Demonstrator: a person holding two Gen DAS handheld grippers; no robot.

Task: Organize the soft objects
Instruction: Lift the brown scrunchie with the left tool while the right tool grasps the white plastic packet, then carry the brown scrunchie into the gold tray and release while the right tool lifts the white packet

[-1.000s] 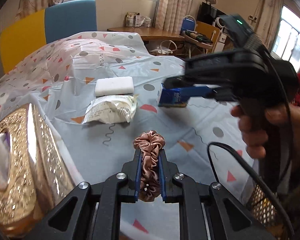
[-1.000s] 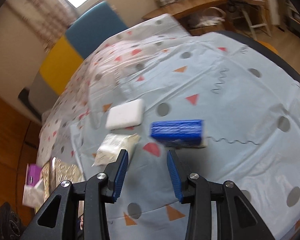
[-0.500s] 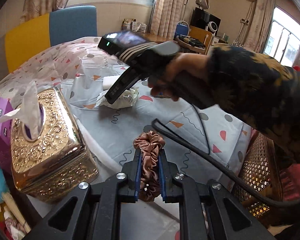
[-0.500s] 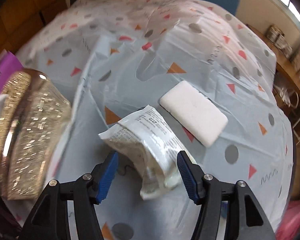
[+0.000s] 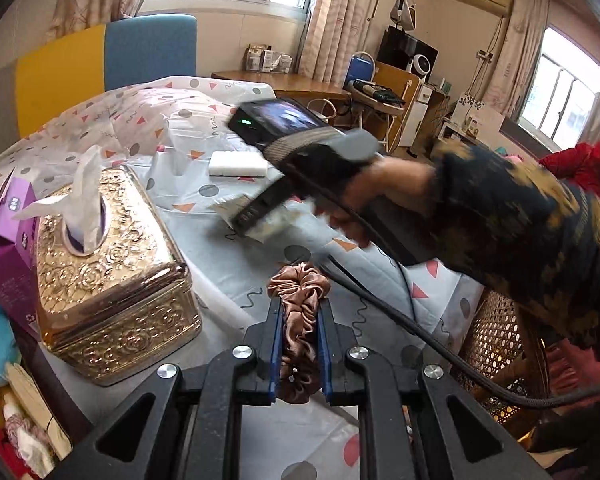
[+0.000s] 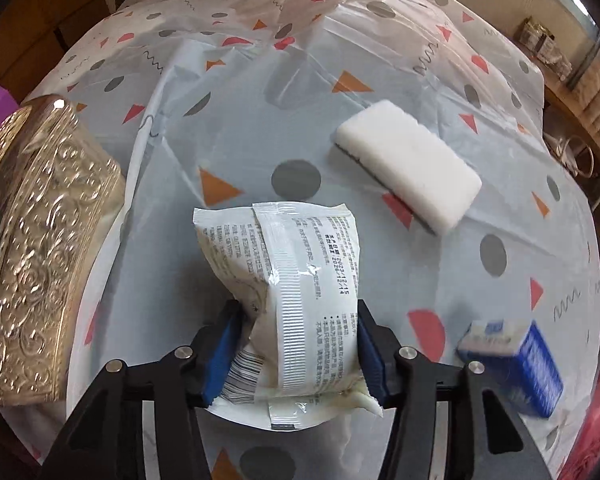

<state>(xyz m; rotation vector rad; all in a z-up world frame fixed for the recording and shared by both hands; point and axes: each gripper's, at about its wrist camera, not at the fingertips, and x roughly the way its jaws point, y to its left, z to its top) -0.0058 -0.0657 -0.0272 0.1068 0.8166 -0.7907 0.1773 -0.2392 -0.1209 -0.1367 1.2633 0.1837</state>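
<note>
My left gripper (image 5: 299, 320) is shut on a pink satin scrunchie (image 5: 300, 300) and holds it above the near edge of the table. My right gripper (image 6: 296, 340) has its blue pads on both sides of a white printed soft packet (image 6: 288, 280) that lies on the patterned tablecloth; the pads touch its sides. The right gripper body (image 5: 284, 168) and hand show in the left wrist view over the packet (image 5: 260, 220). A white sponge (image 6: 408, 184) lies beyond the packet, also visible in the left view (image 5: 238, 164). A blue sponge block (image 6: 520, 364) lies to the right.
A gold embossed tissue box (image 5: 108, 264) stands at the left, also visible in the right view (image 6: 36, 240). A purple box (image 5: 4, 248) and soft toys sit left of it. A wicker basket (image 5: 496, 344) stands by the table's right edge. A black cable (image 5: 400, 312) crosses near the scrunchie.
My right gripper has moved down onto the white packet, which now sits between its pads. My left gripper has pulled back slightly with the scrunchie still in it.
</note>
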